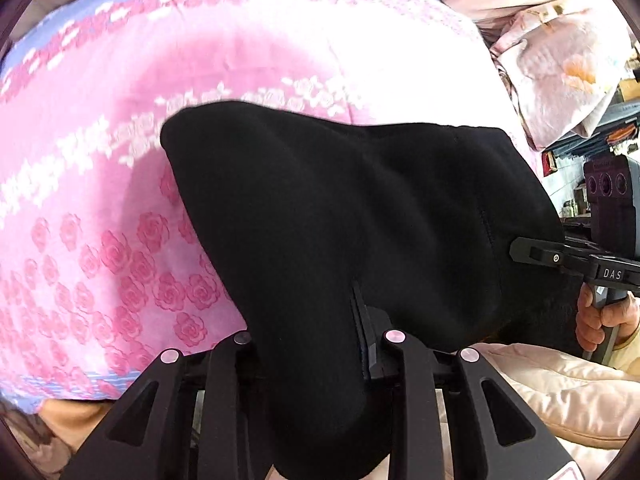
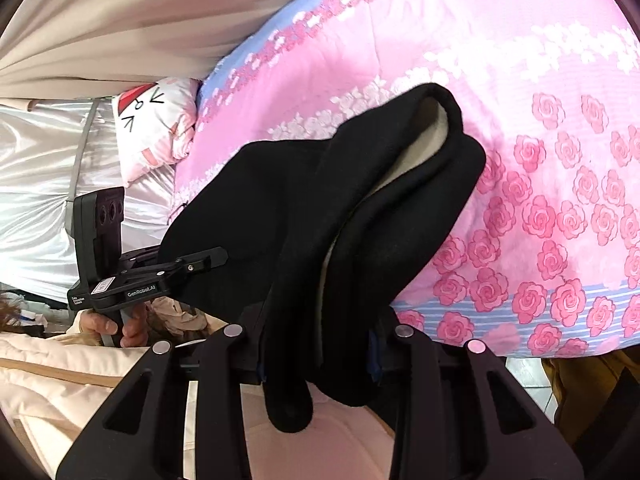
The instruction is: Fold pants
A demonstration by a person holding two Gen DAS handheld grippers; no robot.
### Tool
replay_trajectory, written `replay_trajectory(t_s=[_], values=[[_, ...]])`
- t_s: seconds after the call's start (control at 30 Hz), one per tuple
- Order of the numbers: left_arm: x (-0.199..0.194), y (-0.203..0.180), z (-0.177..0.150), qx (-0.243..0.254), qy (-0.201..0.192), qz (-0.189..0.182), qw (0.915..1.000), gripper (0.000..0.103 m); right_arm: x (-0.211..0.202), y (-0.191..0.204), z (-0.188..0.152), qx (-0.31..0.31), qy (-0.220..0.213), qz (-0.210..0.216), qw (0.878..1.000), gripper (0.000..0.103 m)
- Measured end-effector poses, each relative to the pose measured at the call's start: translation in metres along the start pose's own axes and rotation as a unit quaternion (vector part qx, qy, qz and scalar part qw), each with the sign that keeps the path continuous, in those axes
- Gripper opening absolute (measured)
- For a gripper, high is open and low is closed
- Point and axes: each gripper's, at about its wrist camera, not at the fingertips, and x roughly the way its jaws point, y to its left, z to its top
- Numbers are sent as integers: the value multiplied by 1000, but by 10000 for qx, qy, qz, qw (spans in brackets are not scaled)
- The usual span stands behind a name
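Observation:
Black pants (image 1: 340,208) hang folded and bunched above a pink bed. My left gripper (image 1: 316,344) is shut on one edge, and the cloth spills down over its fingers and hides the tips. The right gripper (image 1: 520,248) clamps the opposite edge at the right of the left wrist view. In the right wrist view, the pants (image 2: 248,200) drape from my right gripper (image 2: 320,344), shut on a thick bunch with cream lining (image 2: 416,160) showing inside the fold. The left gripper (image 2: 218,258) pinches the far edge there, with a hand (image 2: 108,326) on its grip.
A pink bedspread (image 1: 100,200) with rose print and a blue border covers the bed below. A pillow (image 2: 156,120) with a drawn cat face lies by shiny white bedding (image 2: 36,208) and a beige curtain (image 2: 120,20). A cream padded jacket (image 1: 560,392) is close to me.

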Motion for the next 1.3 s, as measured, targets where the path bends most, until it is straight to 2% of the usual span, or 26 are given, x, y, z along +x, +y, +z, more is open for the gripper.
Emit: replay_trajectory(t_s=[0.07,0.23,0.3,0.47,0.63,0.7,0.77,0.87,1.0,1.1,1.23,1.27,1.3], values=[[-5,-8,4,55,-56,31,10000,24,-8,4,-1,-66,-75,28,9999,33],[-30,-1,2,132,-239,-21,9996,23,-36,25,4,-249,-372,133,9989,33],[-57,12,-8,201,-392,-82,9990,23,-51,29,7,-315,-510,201,9980,33],[-113,-3,7,434,-915,-250,9945,23,-97,64,27,-639,-1125,383,9909,33],[-165,-10,36,680,-1660,-268,9834,23,-129,100,65,-1236,-1757,487,9754,33],[-185,-12,53,814,-2048,-183,9752,23,-136,109,87,-1505,-1999,476,9670,33],[-192,-10,73,893,-2303,-89,9690,23,-137,116,113,-1759,-2266,407,9571,33],[-196,3,111,902,-2692,41,9588,23,-124,109,164,-1856,-2475,434,9499,33],[-170,32,165,794,-2912,145,9532,23,-82,75,229,-1709,-2501,459,9519,33],[-123,65,201,603,-2922,188,9543,24,-22,27,274,-1304,-2260,302,9649,33],[-17,119,234,164,-2482,282,9682,25,80,-62,306,-414,-1583,-60,9865,39],[20,137,238,-102,-2208,305,9748,26,107,-89,306,-107,-1255,-438,9911,49],[45,149,239,-266,-1989,323,9791,29,110,-102,298,-55,-1414,-167,9898,50]])
